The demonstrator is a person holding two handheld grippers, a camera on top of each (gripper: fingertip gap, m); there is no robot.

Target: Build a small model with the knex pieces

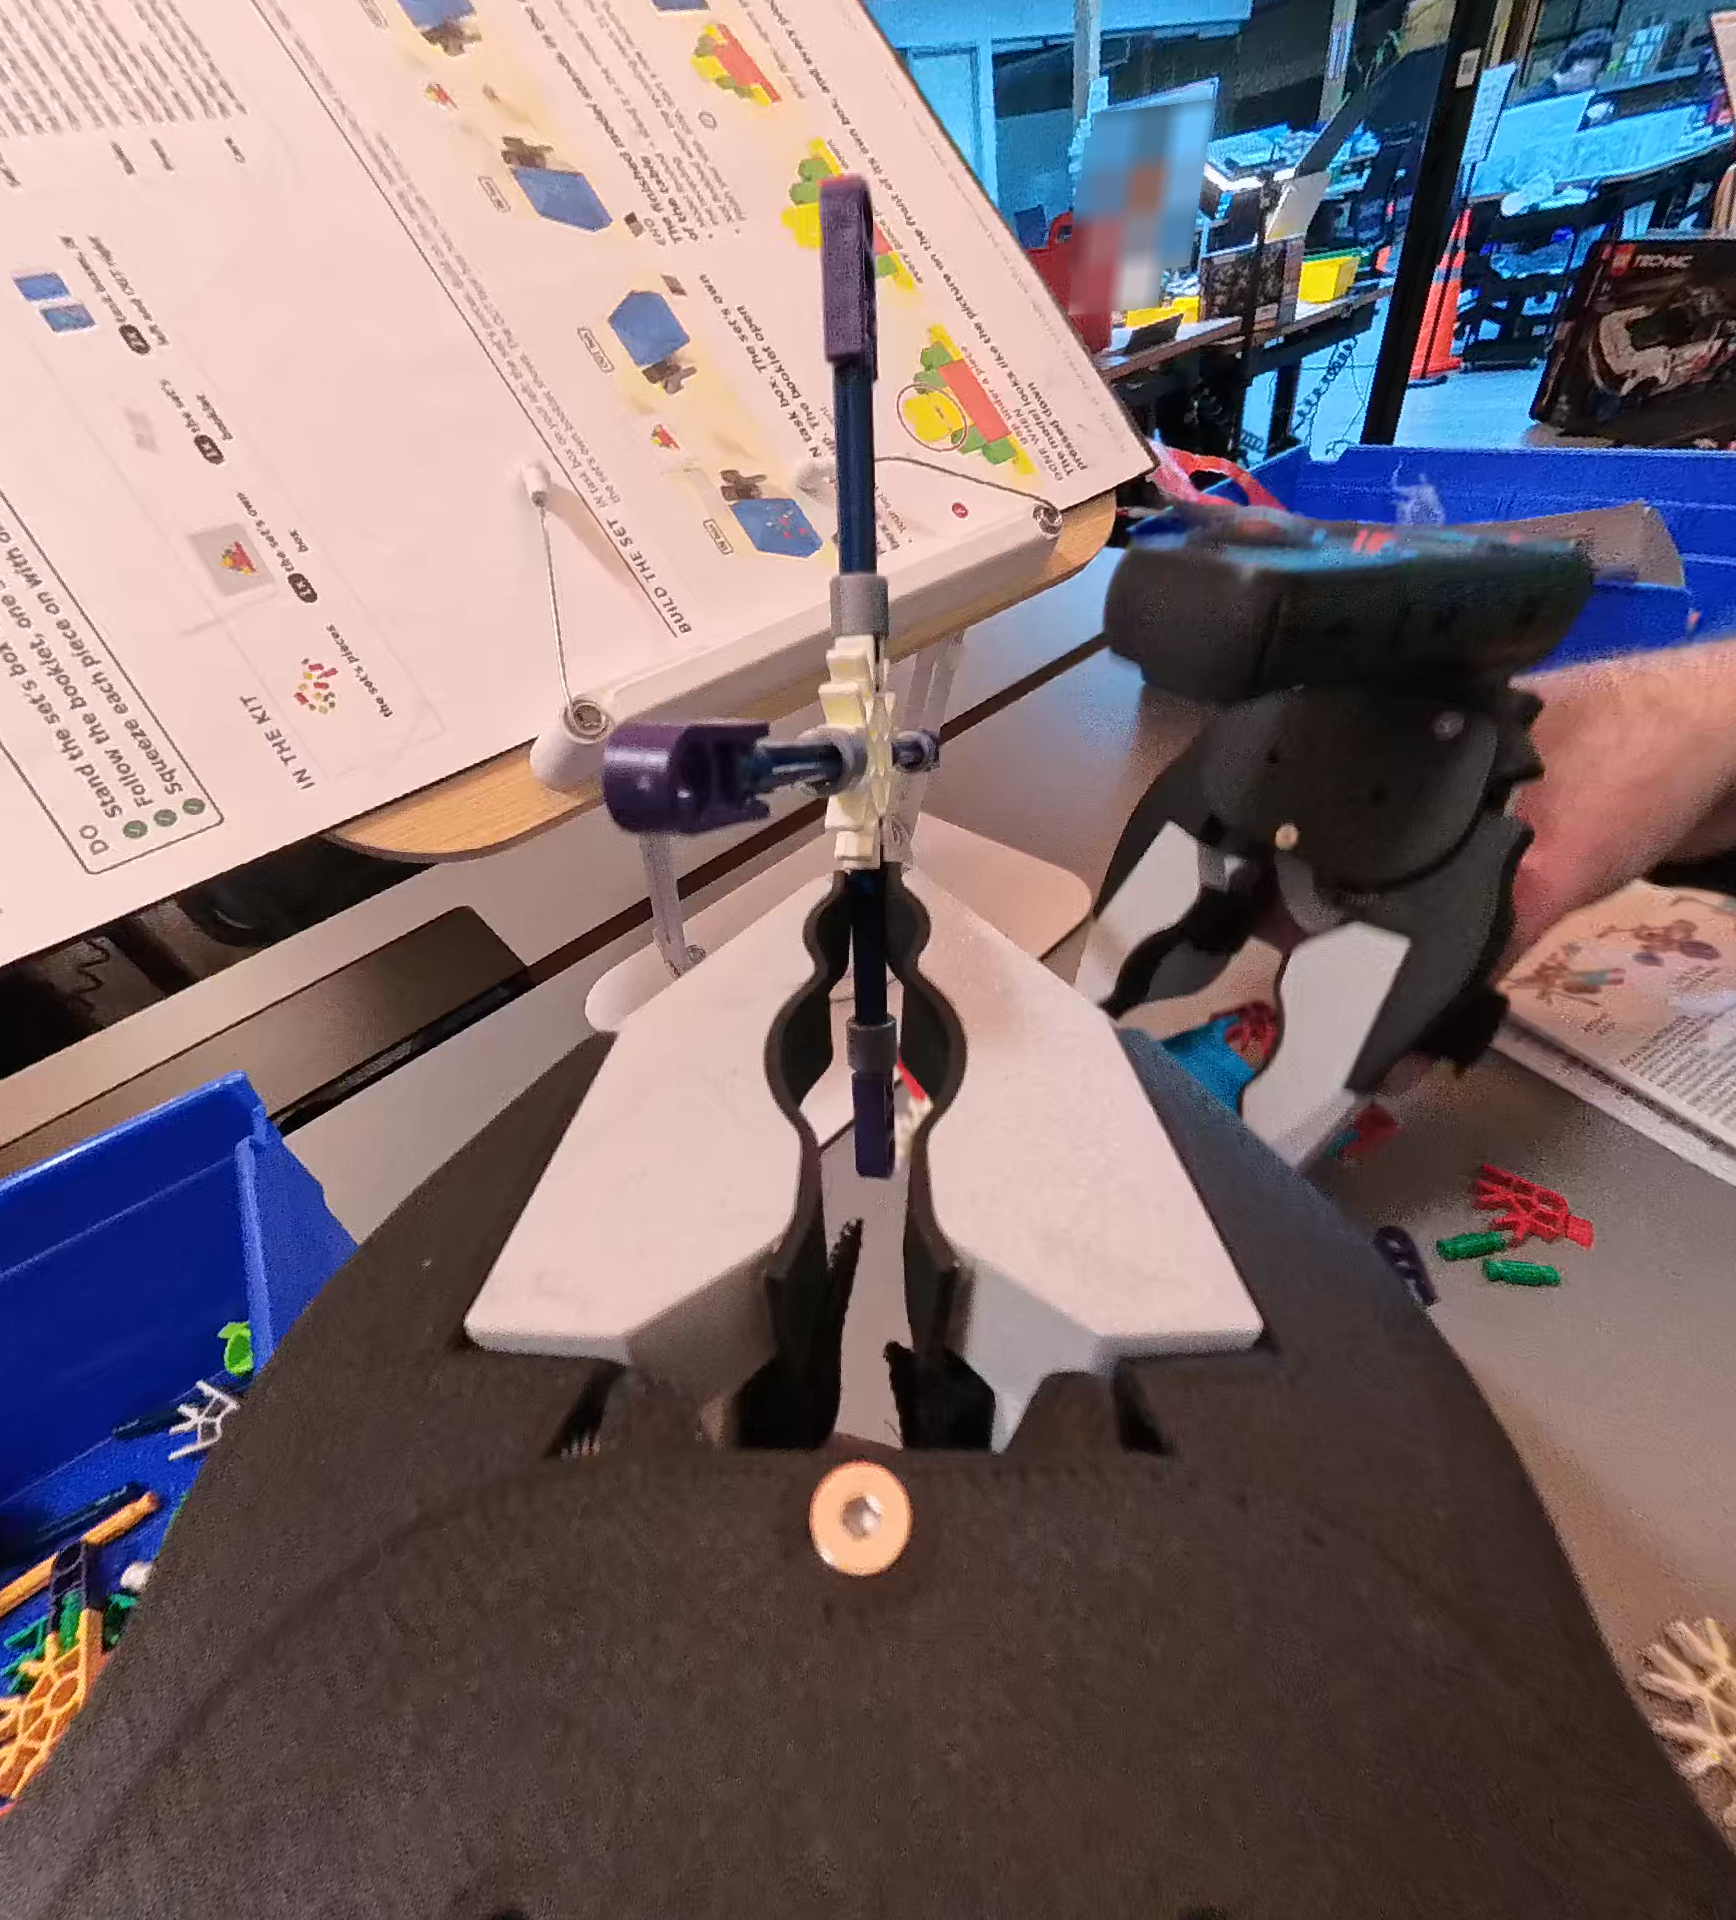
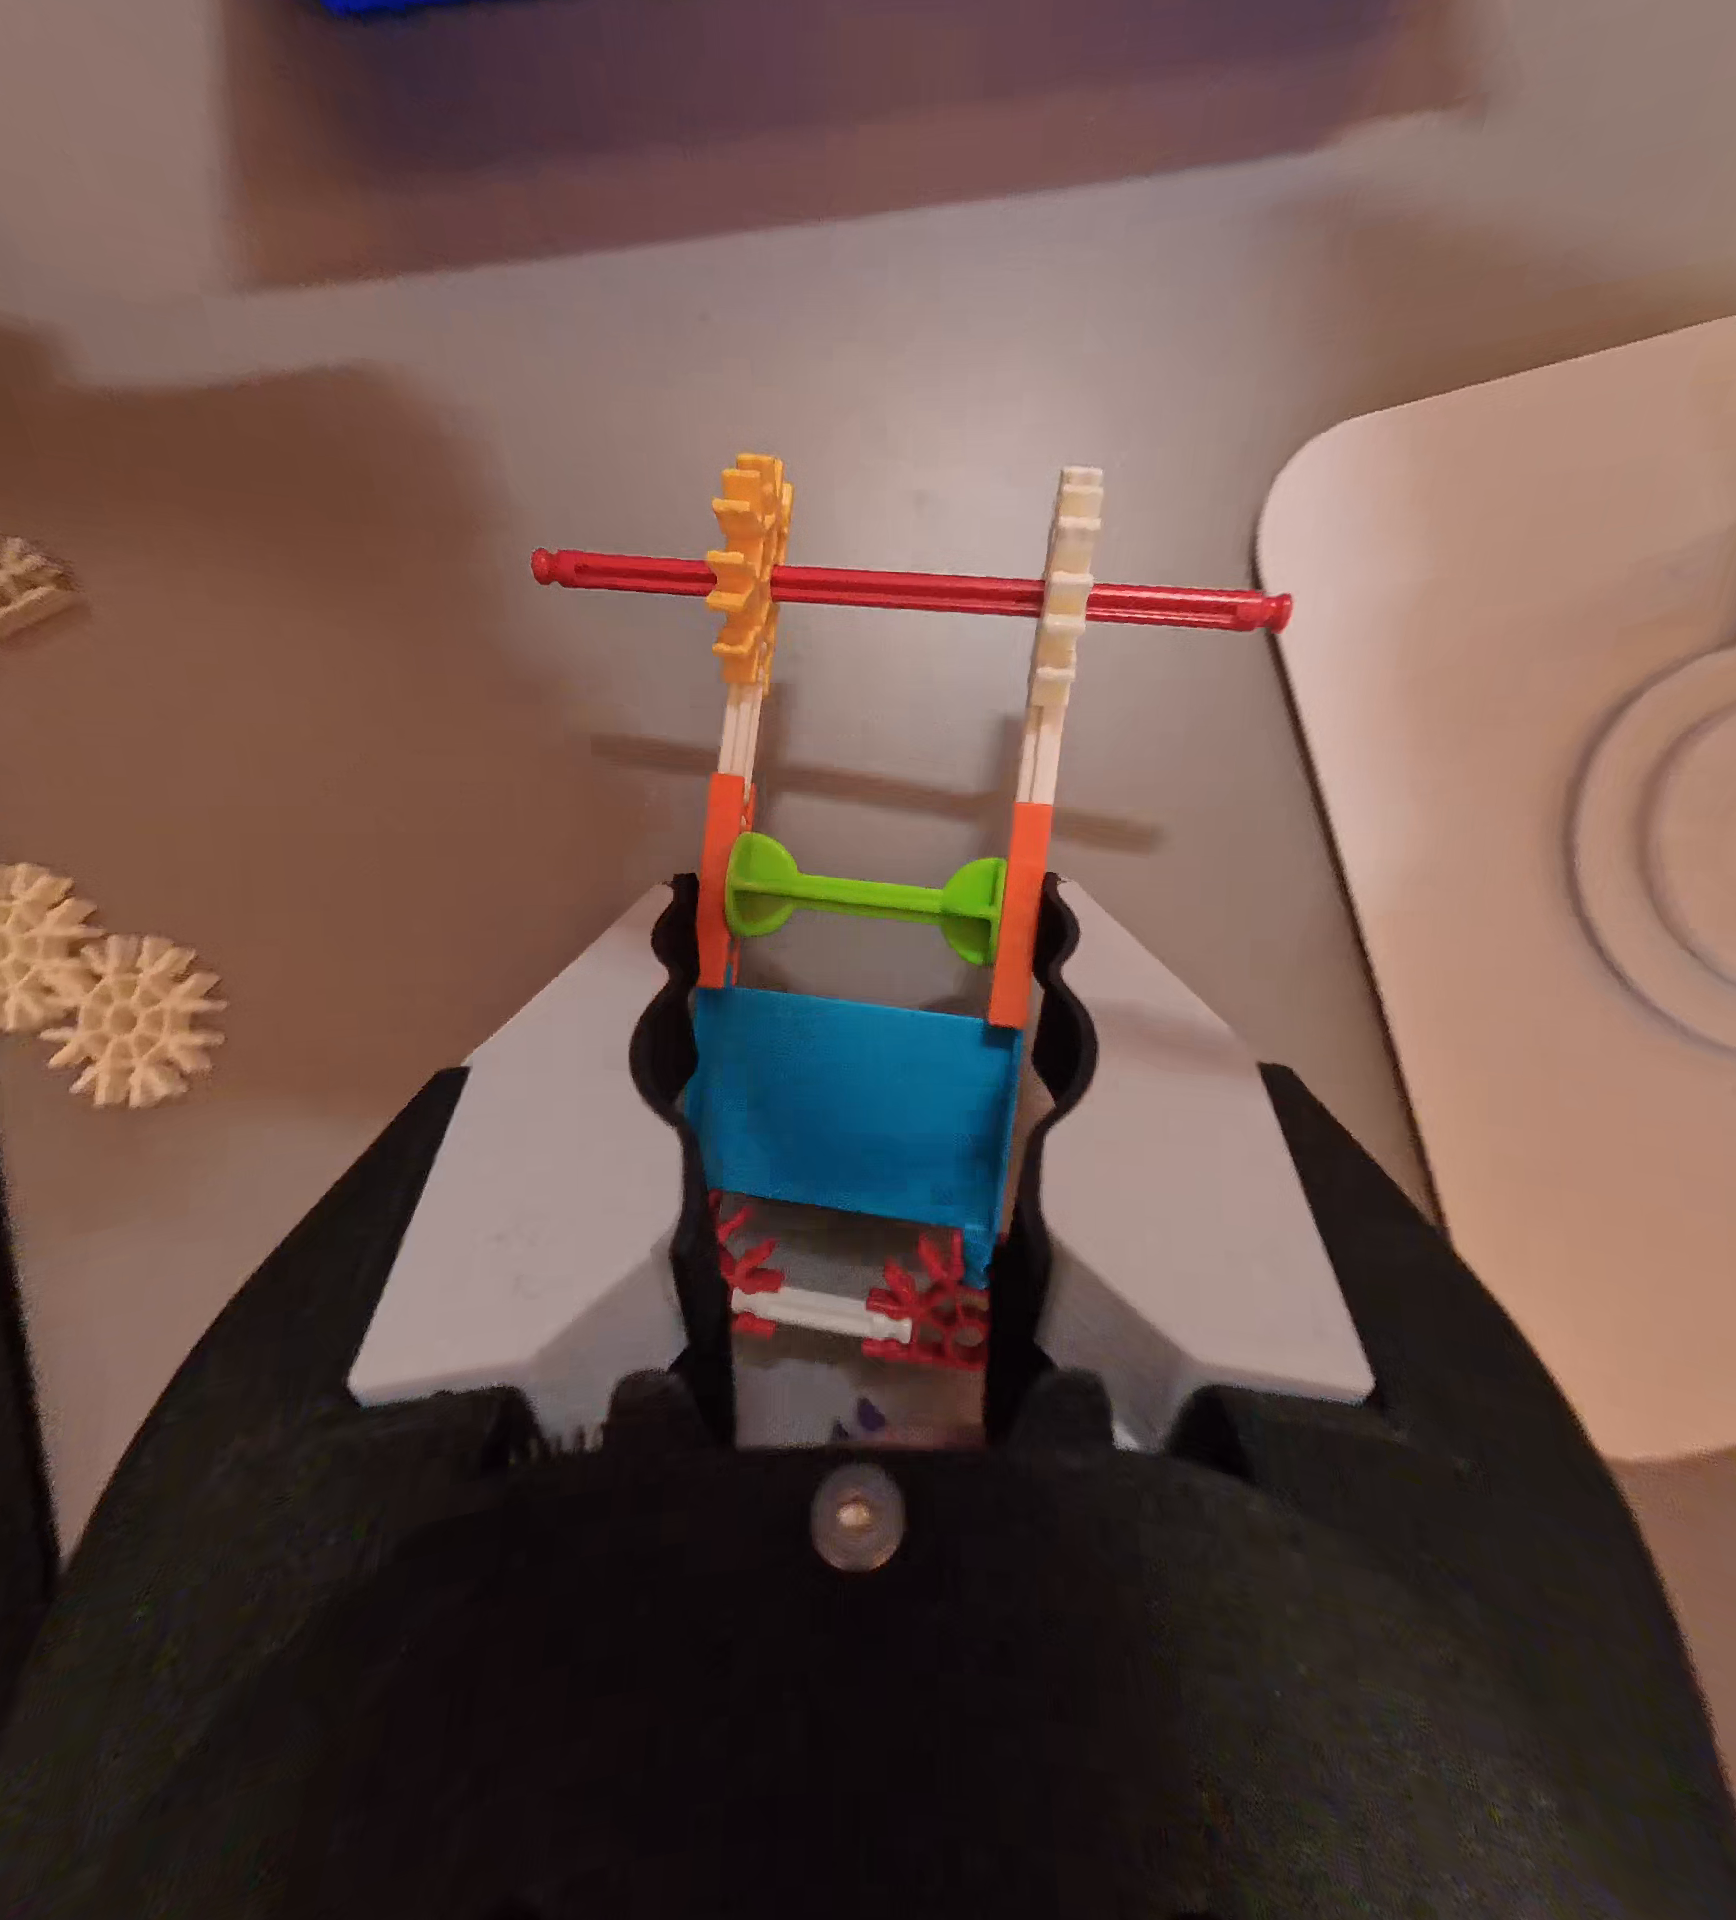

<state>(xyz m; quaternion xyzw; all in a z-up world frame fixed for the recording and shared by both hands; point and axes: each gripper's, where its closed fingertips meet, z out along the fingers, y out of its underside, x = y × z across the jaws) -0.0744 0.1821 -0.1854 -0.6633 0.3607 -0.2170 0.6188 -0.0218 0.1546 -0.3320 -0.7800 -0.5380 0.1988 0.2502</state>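
My left gripper [image 1: 866,935] is shut on a dark blue rod assembly [image 1: 853,488]. It stands upright and carries a cream toothed connector [image 1: 859,758], grey spacers and purple end clips [image 1: 672,779]. My right gripper [image 2: 859,935] is shut on a multicolour rod-and-connector frame [image 2: 848,1101]. The frame has a blue panel, orange side pieces, a green rod [image 2: 864,899], a red cross rod [image 2: 905,587], a yellow connector [image 2: 750,566] and a cream connector [image 2: 1066,582]. In the left wrist view the right gripper [image 1: 1321,997] shows farther off to the right, held by a hand [image 1: 1664,748] low over the table.
A tilted instruction board [image 1: 428,416] stands behind the left gripper. Blue bins [image 1: 95,1330] hold loose pieces at left and at back right. Red and green pieces [image 1: 1518,1226] and an open booklet [image 1: 1695,1039] lie on the table. Cream snowflake connectors [image 2: 74,982] lie left of the right gripper; a white base plate [image 2: 1591,831] sits right. The grippers' ends are close to 15 cm from one another.
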